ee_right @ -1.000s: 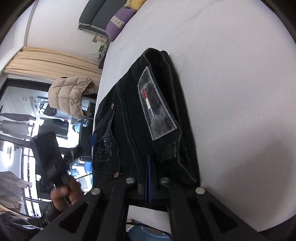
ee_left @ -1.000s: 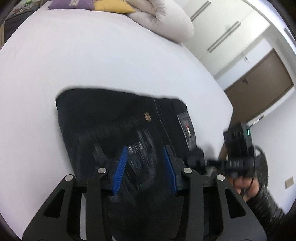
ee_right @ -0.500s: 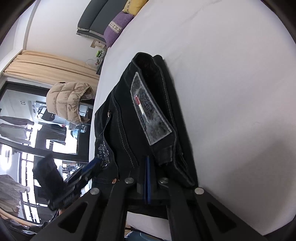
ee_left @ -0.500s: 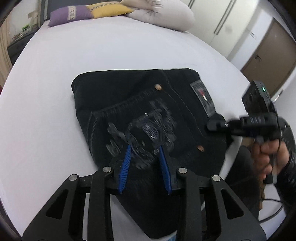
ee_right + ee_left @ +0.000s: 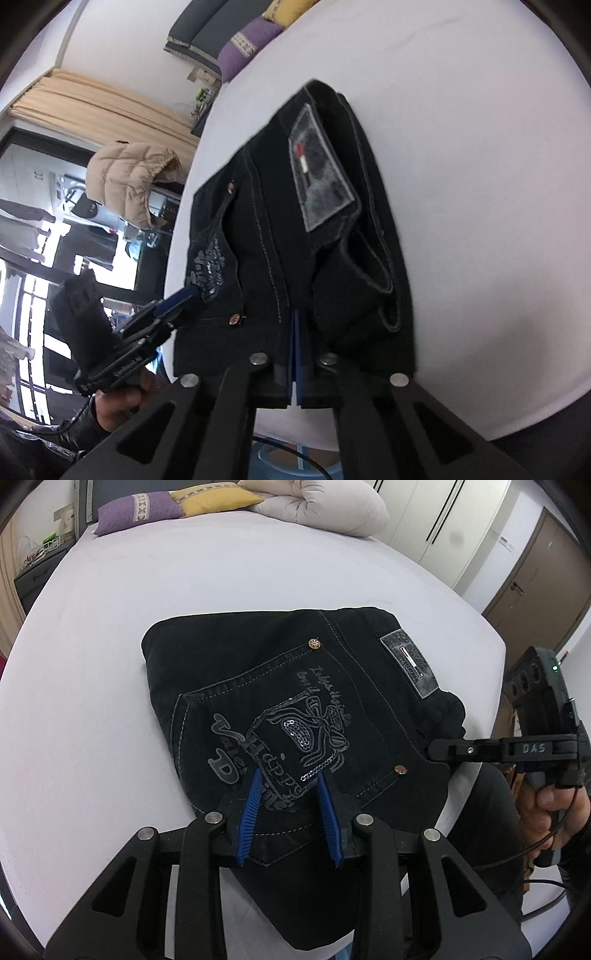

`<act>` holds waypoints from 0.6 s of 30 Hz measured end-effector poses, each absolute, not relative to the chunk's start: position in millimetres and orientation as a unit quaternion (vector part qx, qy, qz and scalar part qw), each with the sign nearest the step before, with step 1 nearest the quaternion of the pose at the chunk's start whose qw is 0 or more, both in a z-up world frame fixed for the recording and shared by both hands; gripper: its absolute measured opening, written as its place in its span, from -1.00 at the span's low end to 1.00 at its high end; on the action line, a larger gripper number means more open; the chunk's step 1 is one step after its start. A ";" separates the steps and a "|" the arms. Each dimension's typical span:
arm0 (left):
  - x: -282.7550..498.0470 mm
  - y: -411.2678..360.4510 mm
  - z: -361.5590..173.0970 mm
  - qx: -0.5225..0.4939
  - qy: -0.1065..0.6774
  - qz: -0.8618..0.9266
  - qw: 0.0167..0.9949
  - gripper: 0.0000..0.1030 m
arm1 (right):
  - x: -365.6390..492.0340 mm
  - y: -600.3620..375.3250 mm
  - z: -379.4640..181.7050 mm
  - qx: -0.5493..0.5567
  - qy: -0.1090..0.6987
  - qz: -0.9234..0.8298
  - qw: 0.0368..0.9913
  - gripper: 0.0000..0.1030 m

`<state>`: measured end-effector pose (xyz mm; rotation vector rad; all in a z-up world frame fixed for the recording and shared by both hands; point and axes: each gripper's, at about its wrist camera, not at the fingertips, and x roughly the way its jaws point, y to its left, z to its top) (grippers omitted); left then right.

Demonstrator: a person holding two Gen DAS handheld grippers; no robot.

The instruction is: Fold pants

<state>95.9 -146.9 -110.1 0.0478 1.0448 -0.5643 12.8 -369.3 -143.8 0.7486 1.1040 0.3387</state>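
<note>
The black jeans [image 5: 280, 698] lie folded into a compact stack on the white bed [image 5: 110, 635], back pocket with embroidery and a grey waist patch [image 5: 410, 662] facing up. My left gripper [image 5: 290, 779] is open and empty, its blue pads hovering over the pocket near the stack's front edge. My right gripper [image 5: 295, 317] is shut on the jeans' waistband corner [image 5: 332, 295] at the bed's edge. It shows in the left wrist view [image 5: 436, 747] at the stack's right corner.
Purple [image 5: 136, 511] and yellow [image 5: 214, 498] pillows and a rolled duvet [image 5: 317, 506] lie at the bed's far end. A beige jacket [image 5: 129, 177] hangs past the bed's left side. A wardrobe and a brown door [image 5: 535, 576] stand to the right.
My left gripper has let go, lifted and pulled back from the jeans, so the whole folded stack now shows. My right gripper has stayed shut on the waistband corner.
</note>
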 end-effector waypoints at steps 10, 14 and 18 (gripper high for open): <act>96.9 -94.5 -79.4 -0.091 0.476 -0.257 0.836 -0.04 | 21.8 -405.6 -70.5 0.318 0.433 0.144 0.831 0.39; 108.4 -66.2 -78.2 -0.140 0.461 -0.228 0.846 0.55 | 43.5 -422.7 -84.3 0.304 0.469 0.143 0.816 0.39; 128.1 -60.0 -102.3 -0.186 0.503 -0.232 0.812 0.55 | 56.6 -433.0 -108.1 0.307 0.495 0.138 0.801 0.39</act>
